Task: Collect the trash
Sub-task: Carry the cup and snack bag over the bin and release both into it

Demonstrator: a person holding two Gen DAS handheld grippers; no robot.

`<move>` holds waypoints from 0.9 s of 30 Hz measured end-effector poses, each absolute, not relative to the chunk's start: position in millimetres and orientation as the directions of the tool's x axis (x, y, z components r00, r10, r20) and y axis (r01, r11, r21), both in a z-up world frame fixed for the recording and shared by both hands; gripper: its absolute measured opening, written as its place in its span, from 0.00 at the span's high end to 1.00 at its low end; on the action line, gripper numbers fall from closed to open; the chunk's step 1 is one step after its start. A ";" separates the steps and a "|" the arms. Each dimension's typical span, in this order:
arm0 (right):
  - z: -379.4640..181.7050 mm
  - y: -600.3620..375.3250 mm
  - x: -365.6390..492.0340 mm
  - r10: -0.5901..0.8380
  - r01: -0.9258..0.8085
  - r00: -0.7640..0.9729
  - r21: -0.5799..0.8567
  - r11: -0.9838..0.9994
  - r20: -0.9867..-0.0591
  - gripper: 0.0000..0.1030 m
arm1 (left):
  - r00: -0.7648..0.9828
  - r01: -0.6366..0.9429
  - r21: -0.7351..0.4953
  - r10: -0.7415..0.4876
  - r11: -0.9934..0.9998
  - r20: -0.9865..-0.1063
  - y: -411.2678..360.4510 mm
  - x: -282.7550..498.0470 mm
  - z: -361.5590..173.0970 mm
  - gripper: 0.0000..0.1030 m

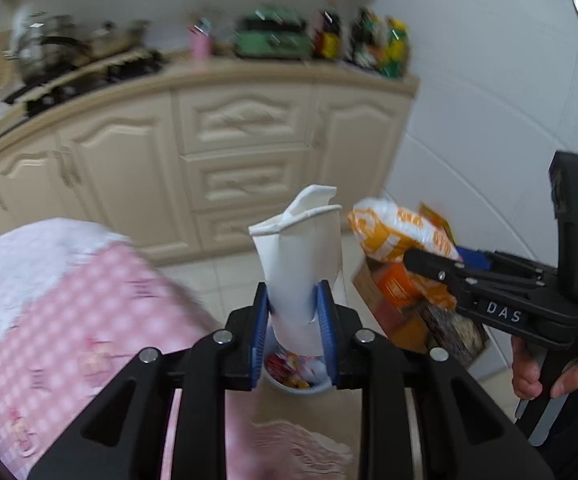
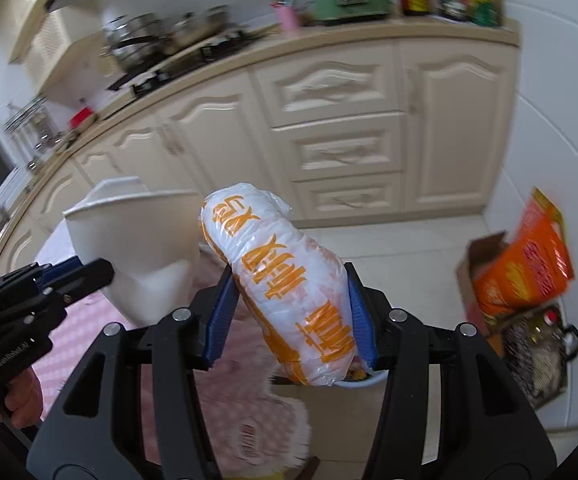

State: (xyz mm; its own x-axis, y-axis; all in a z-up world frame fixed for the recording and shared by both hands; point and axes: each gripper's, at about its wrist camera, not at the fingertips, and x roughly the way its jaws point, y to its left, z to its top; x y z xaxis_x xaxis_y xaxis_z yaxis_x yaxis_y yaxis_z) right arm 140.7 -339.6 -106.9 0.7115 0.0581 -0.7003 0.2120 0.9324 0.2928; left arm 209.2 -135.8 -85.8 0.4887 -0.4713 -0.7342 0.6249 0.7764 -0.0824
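Observation:
My left gripper (image 1: 294, 320) is shut on a crushed white paper cup (image 1: 301, 256), held upright above a small white bin (image 1: 293, 380) with trash in it. The cup also shows in the right wrist view (image 2: 137, 252), with the left gripper (image 2: 89, 274) at the left. My right gripper (image 2: 293, 316) is shut on a white plastic bag with orange print (image 2: 285, 292), above the bin's rim (image 2: 365, 382). In the left wrist view the right gripper (image 1: 417, 258) holds the bag (image 1: 393, 236) at the right.
A table with a pink checked cloth (image 1: 69, 304) lies at the left and below. Cream kitchen cabinets (image 1: 225, 152) stand behind. A cardboard box with orange packets (image 2: 517, 288) sits on the floor by the white wall at the right.

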 end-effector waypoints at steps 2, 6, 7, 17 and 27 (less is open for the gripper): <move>-115.7 -358.8 134.7 0.023 0.252 0.700 0.277 0.927 -0.714 0.51 | 0.446 0.640 -0.078 -0.452 0.765 -0.773 -166.2 212.0 -100.9 0.77; -135.8 -392.5 128.0 0.001 0.312 0.675 0.287 0.906 -0.737 0.51 | 0.403 0.637 -0.065 -0.403 0.768 -0.821 -205.0 225.9 -126.0 0.77; -139.1 -397.5 129.2 -0.003 0.321 0.669 0.286 0.903 -0.743 0.51 | 0.396 0.632 -0.064 -0.393 0.772 -0.830 -210.7 229.9 -130.6 0.77; -168.2 -409.0 151.0 0.032 0.337 0.623 0.305 0.891 -0.782 0.50 | 0.376 0.546 -0.019 -0.265 0.837 -0.888 -214.9 263.5 -156.5 0.54; -167.4 -374.3 184.5 0.089 0.272 0.606 0.311 0.911 -0.790 0.40 | 0.425 0.489 0.002 -0.237 0.872 -0.874 -182.0 265.9 -144.2 0.54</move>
